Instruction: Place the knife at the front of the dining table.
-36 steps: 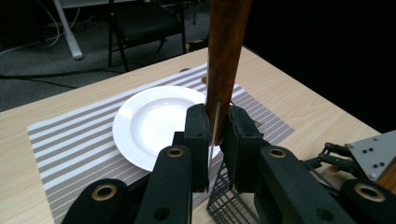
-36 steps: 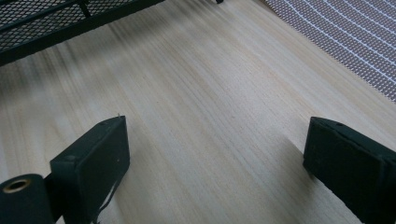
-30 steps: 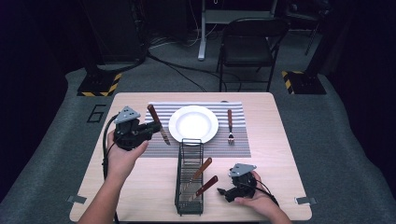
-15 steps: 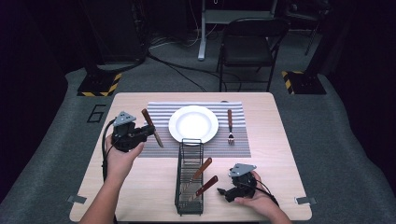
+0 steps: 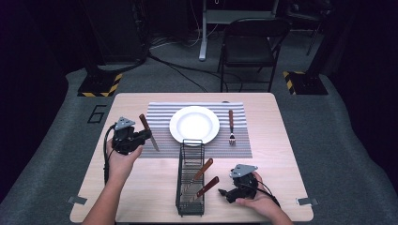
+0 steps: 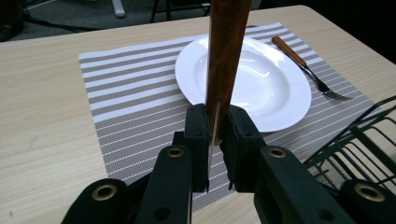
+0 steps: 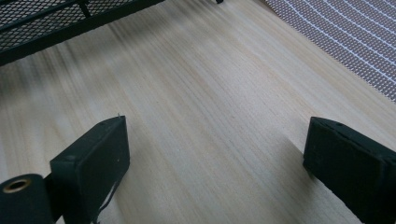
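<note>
Place-setting in progress. Left tongs (image 5: 141,136) clamped shut on a knife (image 5: 148,133) — wooden handle up and away, blade slanting down toward the striped placemat (image 5: 162,112). In the left gripper view the jaws pinch the knife right where handle meets blade (image 6: 215,123), pads pressed against both sides. The knife hangs above the placemat's left part, just left of the white plate (image 5: 194,124); whether the tip touches the mat I cannot tell.

A fork (image 5: 231,126) already lies on the placemat right of the plate, tines toward the person. Black wire caddy (image 5: 190,180) stands on the worktop (image 5: 281,154) in front of the plate, two more wooden-handled utensils (image 5: 201,180) leaning in it.

Right tongs (image 5: 224,192) rest low on the worktop beside the caddy, jaws wide apart with nothing between them (bare wood grain shows between the pads in the right gripper view).

Step in hand, as I judge it: laying the knife down left of the plate. Next move calls for levelling the blade onto the mat, parallel to the plate's edge and clear of the rim — then parting the jaws without dragging the knife askew.
</note>
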`<state>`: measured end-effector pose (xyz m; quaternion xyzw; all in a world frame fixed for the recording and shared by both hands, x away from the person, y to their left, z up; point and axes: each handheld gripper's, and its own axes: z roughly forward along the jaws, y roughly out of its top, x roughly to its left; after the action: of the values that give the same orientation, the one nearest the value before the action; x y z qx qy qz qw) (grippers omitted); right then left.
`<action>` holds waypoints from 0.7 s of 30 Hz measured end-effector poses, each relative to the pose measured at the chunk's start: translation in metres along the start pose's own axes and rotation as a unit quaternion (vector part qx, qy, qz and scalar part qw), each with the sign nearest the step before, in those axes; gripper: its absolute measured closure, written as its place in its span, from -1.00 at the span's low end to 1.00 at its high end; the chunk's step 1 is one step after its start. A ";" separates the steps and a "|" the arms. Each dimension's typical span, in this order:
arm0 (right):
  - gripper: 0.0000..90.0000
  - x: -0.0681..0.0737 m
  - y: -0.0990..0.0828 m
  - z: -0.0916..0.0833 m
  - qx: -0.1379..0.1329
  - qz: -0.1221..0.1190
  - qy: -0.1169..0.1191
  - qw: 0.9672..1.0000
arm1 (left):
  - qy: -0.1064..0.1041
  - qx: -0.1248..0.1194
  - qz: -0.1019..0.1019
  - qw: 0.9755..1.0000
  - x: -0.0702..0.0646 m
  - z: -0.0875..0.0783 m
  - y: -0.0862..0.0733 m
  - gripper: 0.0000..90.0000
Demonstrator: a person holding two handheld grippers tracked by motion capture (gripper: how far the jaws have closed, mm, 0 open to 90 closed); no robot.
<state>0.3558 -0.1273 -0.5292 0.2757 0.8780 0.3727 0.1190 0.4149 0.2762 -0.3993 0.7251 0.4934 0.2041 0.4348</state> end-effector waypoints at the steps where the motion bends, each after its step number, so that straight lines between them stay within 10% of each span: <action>1: -0.86 0.000 0.000 0.000 0.000 0.000 0.000 1.000 | 0.000 0.000 0.000 1.000 0.000 0.000 0.000 0.78; 21: -0.86 0.000 0.000 0.000 0.000 0.000 0.000 1.000 | 0.013 0.024 -0.005 1.000 0.006 0.018 -0.009 0.78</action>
<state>0.3558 -0.1273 -0.5292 0.2760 0.8779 0.3728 0.1189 0.4256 0.2749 -0.4169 0.7303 0.5075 0.1998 0.4114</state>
